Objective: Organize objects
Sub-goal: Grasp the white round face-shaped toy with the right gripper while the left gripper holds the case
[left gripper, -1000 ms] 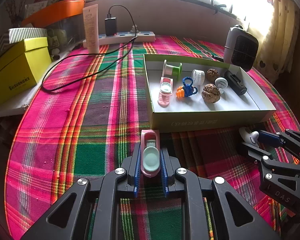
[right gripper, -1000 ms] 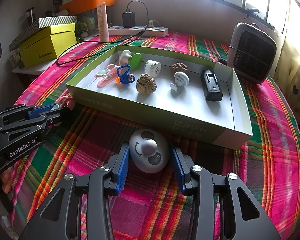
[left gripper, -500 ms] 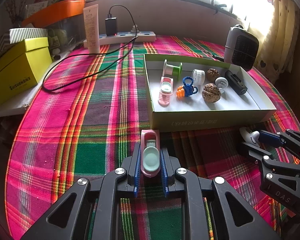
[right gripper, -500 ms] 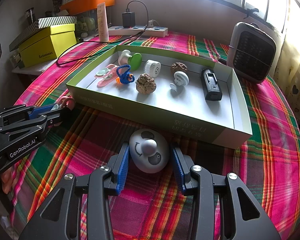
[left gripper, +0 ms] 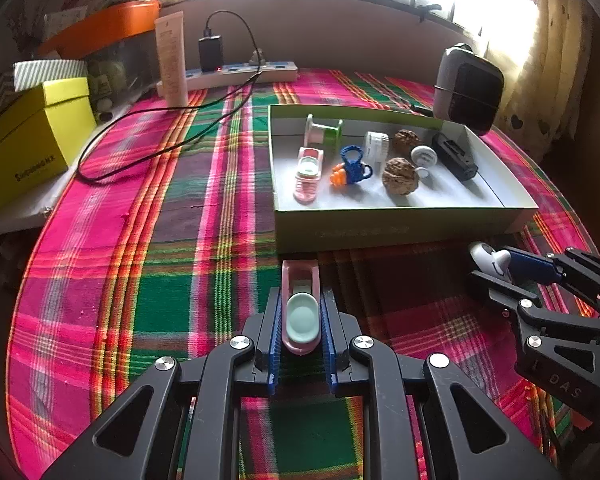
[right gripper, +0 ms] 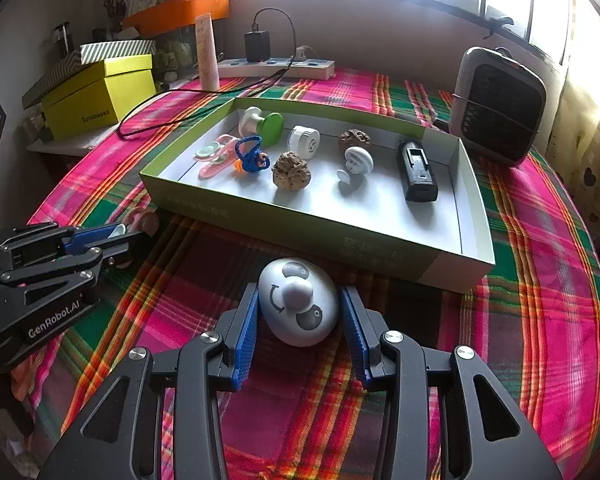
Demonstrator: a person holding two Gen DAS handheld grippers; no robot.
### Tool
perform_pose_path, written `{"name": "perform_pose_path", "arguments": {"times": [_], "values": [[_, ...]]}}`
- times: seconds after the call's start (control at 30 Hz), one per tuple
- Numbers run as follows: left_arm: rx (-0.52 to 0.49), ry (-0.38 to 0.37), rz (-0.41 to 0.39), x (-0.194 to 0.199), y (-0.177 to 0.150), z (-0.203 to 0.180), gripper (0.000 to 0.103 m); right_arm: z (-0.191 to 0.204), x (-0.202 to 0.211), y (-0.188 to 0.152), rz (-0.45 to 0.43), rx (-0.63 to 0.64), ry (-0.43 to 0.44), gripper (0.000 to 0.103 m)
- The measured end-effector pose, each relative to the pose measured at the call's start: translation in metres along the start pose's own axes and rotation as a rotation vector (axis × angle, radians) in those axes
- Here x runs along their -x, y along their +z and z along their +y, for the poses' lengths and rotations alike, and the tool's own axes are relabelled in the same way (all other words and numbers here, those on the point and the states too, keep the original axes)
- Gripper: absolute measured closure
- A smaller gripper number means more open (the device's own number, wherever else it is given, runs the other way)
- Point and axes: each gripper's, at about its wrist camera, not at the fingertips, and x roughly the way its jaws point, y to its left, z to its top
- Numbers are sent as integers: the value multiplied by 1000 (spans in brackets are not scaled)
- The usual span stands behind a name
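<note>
A: Plaid cloth (left gripper: pixel 204 240) in pink, green and orange covers the desk, and its weave looks coarse. On it, toward the far right part of the desk, sits a shallow cardboard tray (left gripper: pixel 400 228) with green walls and a white floor.

B: What does the left gripper (left gripper: pixel 300 320) hold?

A: It is closed on a pink plastic clip (left gripper: pixel 301 308), long and flat, with a smooth mint oval pad on top. The ribbed blue pads (left gripper: pixel 274 336) press both its sides. The clip points at the tray's near wall, just before it.

B: And the right gripper (right gripper: pixel 300 312)?

A: Its jaws stand narrow around a white egg-shaped hook (right gripper: pixel 298 306) with a round knob and grey patches, glossy plastic. I cannot tell whether the pads really touch it. It lies on the cloth near the tray's near wall.

B: What differs between the views?

A: Only the right wrist view shows the hook's face; the left view sees just its white end (left gripper: pixel 490 260). Inside the tray (right gripper: pixel 474 208), both show a rough walnut (right gripper: pixel 291 176), a second pink clip (right gripper: pixel 216 158) and a black rectangular block (right gripper: pixel 417 176).
</note>
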Motion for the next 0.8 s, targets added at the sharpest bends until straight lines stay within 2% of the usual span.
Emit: {"name": "perform_pose_path", "arguments": {"times": [0.8], "values": [[-75, -43, -43, 19, 9, -40, 87, -16, 19, 4, -52, -34, -5, 62]]}}
